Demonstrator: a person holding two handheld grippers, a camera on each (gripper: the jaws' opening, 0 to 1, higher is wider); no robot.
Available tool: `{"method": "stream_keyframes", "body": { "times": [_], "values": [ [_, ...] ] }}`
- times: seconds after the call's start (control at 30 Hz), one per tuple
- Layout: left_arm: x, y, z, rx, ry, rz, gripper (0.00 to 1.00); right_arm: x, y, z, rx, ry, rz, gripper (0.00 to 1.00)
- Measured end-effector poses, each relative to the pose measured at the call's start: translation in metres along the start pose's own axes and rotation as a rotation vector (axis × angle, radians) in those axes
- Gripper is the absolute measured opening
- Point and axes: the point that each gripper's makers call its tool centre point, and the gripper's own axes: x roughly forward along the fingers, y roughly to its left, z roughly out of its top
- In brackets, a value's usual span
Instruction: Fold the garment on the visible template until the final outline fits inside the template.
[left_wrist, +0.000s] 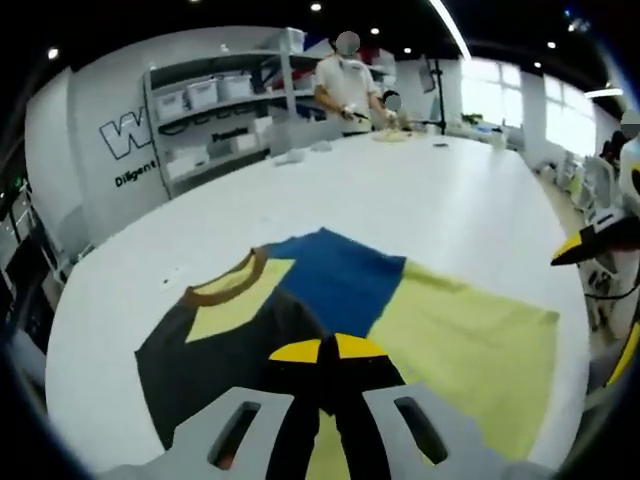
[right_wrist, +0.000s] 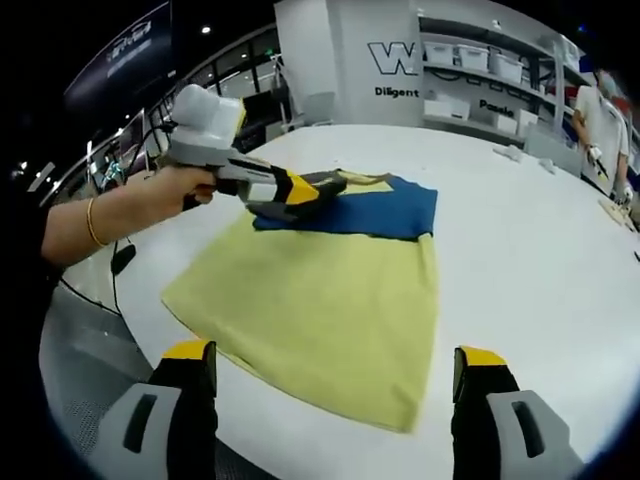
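Left hand-held gripper (left_wrist: 327, 350) closed on garment (left_wrist: 300, 330), right hand-held gripper (right_wrist: 335, 370) wide apart

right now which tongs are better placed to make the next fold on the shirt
Left, probably. The left tongs are shut on the yellow, blue and dark grey colour-block shirt on the white table. The right tongs hover open off its near edge.

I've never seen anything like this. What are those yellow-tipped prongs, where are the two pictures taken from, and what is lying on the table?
No robot here: a person holds a two-pronged gripper in each hand, each carrying a camera that looks along its prongs. In the left gripper view, the left gripper is shut on the shirt, pinching its dark fabric. In the right gripper view, the right gripper is open above the shirt's yellow part, and you see the person's hand holding the left gripper. The shirt, in yellow, blue and dark panels, lies on a white table.
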Motion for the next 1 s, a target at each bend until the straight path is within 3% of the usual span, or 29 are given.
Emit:
{"method": "stream_keyframes", "body": {
  "times": [0.2, 0.3, 0.5, 0.73, 0.93, 1.0],
  "values": [
    [0.006, -0.008, -0.008, -0.088, 0.000, -0.037, 0.02, 0.000, 0.000, 0.000, -0.001, 0.002, 0.000, 0.96],
    [0.007, -0.012, -0.004, -0.143, -0.024, -0.063, 0.05, 0.001, 0.000, 0.000, 0.003, 0.001, 0.002, 0.96],
    [0.002, -0.013, 0.008, -0.070, -0.064, -0.055, 0.21, 0.001, 0.001, 0.003, 0.002, -0.007, 0.001, 0.96],
    [0.003, 0.011, -0.010, -0.076, -0.005, -0.001, 0.30, 0.000, 0.002, 0.002, 0.005, -0.010, -0.003, 0.96],
    [0.009, 0.015, -0.017, -0.064, 0.004, -0.019, 0.28, 0.000, 0.003, -0.001, -0.005, 0.005, -0.002, 0.96],
    [0.013, 0.015, -0.025, -0.111, 0.032, -0.033, 0.28, 0.000, 0.002, 0.001, -0.006, 0.004, -0.004, 0.96]
  ]
}}
